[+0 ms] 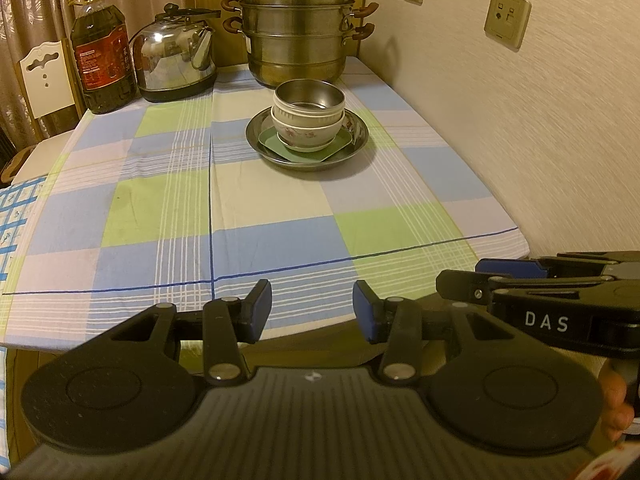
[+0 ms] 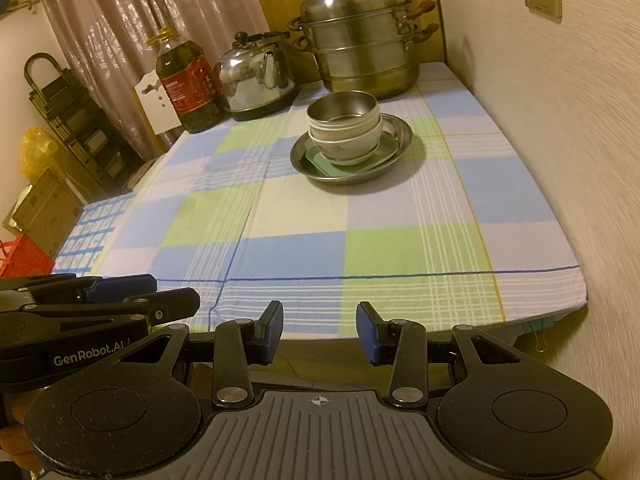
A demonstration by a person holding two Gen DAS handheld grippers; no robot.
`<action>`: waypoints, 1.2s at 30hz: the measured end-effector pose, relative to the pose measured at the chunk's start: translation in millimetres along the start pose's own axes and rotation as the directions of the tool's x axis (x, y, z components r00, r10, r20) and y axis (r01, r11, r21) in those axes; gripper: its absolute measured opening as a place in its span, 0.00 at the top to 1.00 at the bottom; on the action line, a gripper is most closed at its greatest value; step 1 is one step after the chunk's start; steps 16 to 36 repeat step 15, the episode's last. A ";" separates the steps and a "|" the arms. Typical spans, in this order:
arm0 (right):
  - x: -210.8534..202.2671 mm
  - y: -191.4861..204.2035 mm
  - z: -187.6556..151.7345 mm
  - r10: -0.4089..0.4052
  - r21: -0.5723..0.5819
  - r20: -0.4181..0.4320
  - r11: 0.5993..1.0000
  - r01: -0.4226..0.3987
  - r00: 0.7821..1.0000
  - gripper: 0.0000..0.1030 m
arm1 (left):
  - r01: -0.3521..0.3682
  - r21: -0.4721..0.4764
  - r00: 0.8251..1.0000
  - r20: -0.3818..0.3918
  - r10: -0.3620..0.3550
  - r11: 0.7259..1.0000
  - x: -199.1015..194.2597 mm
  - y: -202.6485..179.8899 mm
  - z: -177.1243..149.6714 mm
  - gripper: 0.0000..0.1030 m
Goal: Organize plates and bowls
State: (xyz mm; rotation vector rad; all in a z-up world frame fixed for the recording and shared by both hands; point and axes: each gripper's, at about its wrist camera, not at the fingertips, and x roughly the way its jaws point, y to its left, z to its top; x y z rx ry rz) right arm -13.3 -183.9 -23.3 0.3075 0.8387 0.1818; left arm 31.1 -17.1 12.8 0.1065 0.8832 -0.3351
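Bowls sit nested in one stack toward the far side of the checked tablecloth: a steel bowl on top, white ones under it, the lowest with a flower pattern. That stack rests on a pale green square plate, which lies inside a round steel plate. Behind them stand a tiered steamer pot, a kettle and a bottle of oil. My left gripper hangs over the near edge of the table, fingers parted with nothing between them. My right gripper is just beside it, likewise spread and empty, well apart from the stack.
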 end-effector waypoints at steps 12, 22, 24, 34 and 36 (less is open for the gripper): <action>-0.2 0.2 -0.3 0.000 0.000 0.001 1.000 0.000 1.000 0.60 | -0.004 0.002 1.000 0.007 0.004 1.000 -0.6 -0.5 0.2 0.59; -0.7 0.1 0.4 0.002 -0.003 0.001 1.000 -0.002 1.000 0.60 | -0.004 -0.001 1.000 0.006 0.004 1.000 0.7 -1.3 2.1 0.59; -0.7 0.1 0.4 0.002 -0.003 0.001 1.000 -0.002 1.000 0.60 | -0.004 -0.001 1.000 0.006 0.004 1.000 0.7 -1.3 2.1 0.59; -0.7 0.1 0.4 0.002 -0.003 0.001 1.000 -0.002 1.000 0.60 | -0.004 -0.001 1.000 0.006 0.004 1.000 0.7 -1.3 2.1 0.59; -0.7 0.1 0.4 0.002 -0.003 0.001 1.000 -0.002 1.000 0.60 | -0.004 -0.001 1.000 0.006 0.004 1.000 0.7 -1.3 2.1 0.59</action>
